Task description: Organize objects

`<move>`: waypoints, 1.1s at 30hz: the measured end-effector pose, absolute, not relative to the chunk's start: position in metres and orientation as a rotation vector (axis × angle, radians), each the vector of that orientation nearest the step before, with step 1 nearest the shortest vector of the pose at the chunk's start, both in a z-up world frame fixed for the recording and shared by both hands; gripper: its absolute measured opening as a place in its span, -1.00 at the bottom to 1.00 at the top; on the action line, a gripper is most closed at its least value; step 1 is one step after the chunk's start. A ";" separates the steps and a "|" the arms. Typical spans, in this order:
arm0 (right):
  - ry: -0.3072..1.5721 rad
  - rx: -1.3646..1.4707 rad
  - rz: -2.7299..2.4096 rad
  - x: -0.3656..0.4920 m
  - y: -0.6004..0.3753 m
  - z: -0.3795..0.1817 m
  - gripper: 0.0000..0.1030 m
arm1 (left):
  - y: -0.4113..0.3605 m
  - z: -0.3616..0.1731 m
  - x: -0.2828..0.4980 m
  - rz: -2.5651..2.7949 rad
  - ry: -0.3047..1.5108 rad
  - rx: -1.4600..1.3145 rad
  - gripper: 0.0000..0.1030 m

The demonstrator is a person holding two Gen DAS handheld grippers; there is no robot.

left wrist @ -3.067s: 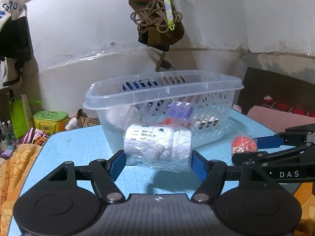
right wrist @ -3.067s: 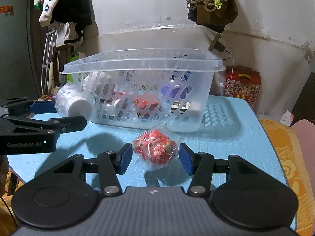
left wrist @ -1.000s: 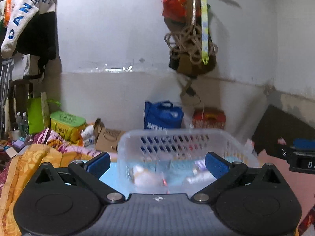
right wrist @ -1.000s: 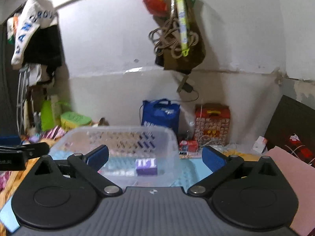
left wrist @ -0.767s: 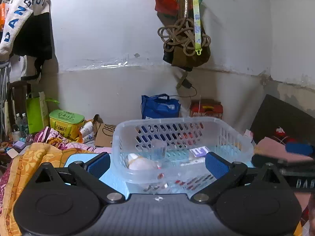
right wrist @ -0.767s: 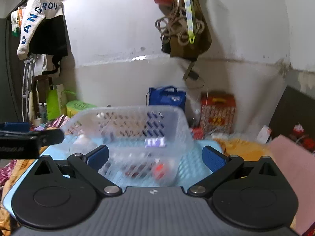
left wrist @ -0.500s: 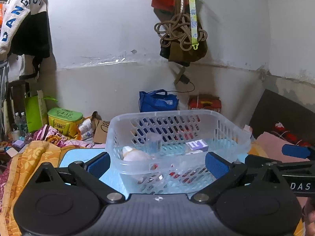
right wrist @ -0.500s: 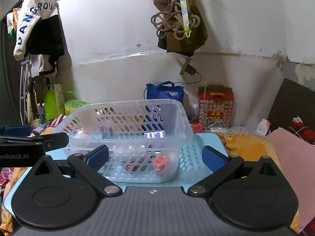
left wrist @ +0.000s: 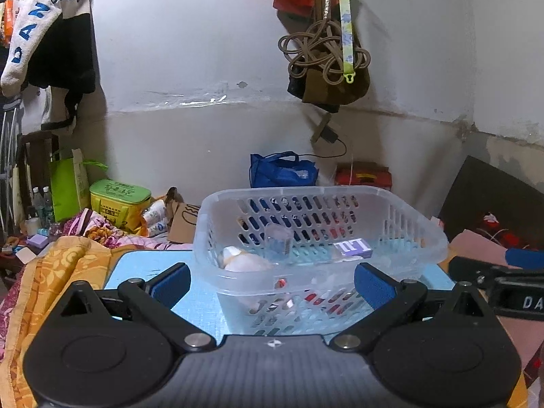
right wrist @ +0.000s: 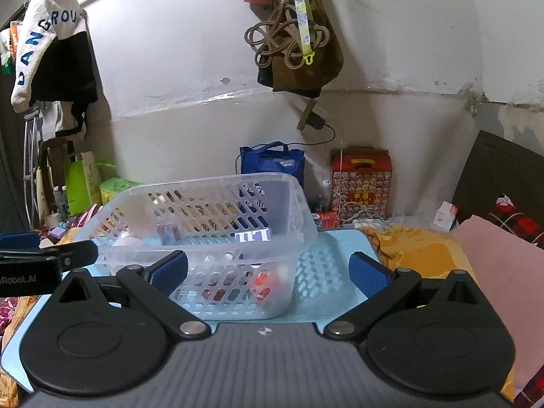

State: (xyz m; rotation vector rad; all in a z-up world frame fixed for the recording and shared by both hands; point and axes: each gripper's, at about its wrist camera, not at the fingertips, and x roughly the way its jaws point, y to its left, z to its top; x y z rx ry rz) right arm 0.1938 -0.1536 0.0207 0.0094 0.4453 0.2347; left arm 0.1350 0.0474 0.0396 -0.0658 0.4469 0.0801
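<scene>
A clear plastic basket (left wrist: 401, 204) stands on the light blue table (left wrist: 142, 265). It holds a purple box (left wrist: 352, 248), a white wrapped pack (left wrist: 244, 261), a small clear bottle (left wrist: 278, 241) and a red item (right wrist: 261, 278) low down. My left gripper (left wrist: 272, 285) is open and empty, just in front of the basket. My right gripper (right wrist: 268, 268) is open and empty, in front of the basket (right wrist: 299, 190) and a little right of it. Each gripper shows at the edge of the other's view.
A blue bag (left wrist: 282, 170) and a red patterned box (right wrist: 360, 180) stand by the back wall. A green box (left wrist: 119, 200) and bottles sit at left. Orange cloth (left wrist: 40, 272) drapes left of the table, pink cloth (right wrist: 503, 265) at right. Bags and cord (left wrist: 323, 54) hang above.
Both grippers let go of the white pack and the red packet, which now lie in the basket. Both then drew back and lowered, open, in front of it.
</scene>
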 end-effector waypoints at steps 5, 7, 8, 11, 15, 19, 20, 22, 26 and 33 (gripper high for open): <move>0.442 0.012 0.241 0.193 -0.155 0.021 1.00 | 0.049 0.040 0.137 0.086 0.455 -0.069 1.00; 0.436 0.005 0.243 0.191 -0.153 0.022 1.00 | 0.049 0.041 0.135 0.082 0.451 -0.069 1.00; 0.434 -0.001 0.243 0.190 -0.151 0.022 1.00 | 0.049 0.041 0.134 0.082 0.448 -0.069 1.00; 0.427 -0.017 0.248 0.188 -0.147 0.023 1.00 | 0.049 0.041 0.133 0.083 0.443 -0.067 1.00; 0.418 -0.033 0.247 0.186 -0.144 0.023 1.00 | 0.050 0.040 0.133 0.081 0.449 -0.069 1.00; 0.409 -0.027 0.248 0.185 -0.145 0.024 1.00 | 0.051 0.040 0.132 0.077 0.448 -0.075 1.00; 0.410 -0.025 0.250 0.185 -0.145 0.024 1.00 | 0.052 0.041 0.131 0.075 0.445 -0.078 1.00; 0.409 -0.025 0.249 0.185 -0.145 0.024 1.00 | 0.052 0.041 0.131 0.070 0.444 -0.078 1.00; 0.410 -0.031 0.247 0.185 -0.143 0.024 1.00 | 0.050 0.041 0.130 0.071 0.443 -0.074 1.00; 0.420 -0.023 0.254 0.186 -0.144 0.024 1.00 | 0.052 0.041 0.131 0.073 0.446 -0.075 1.00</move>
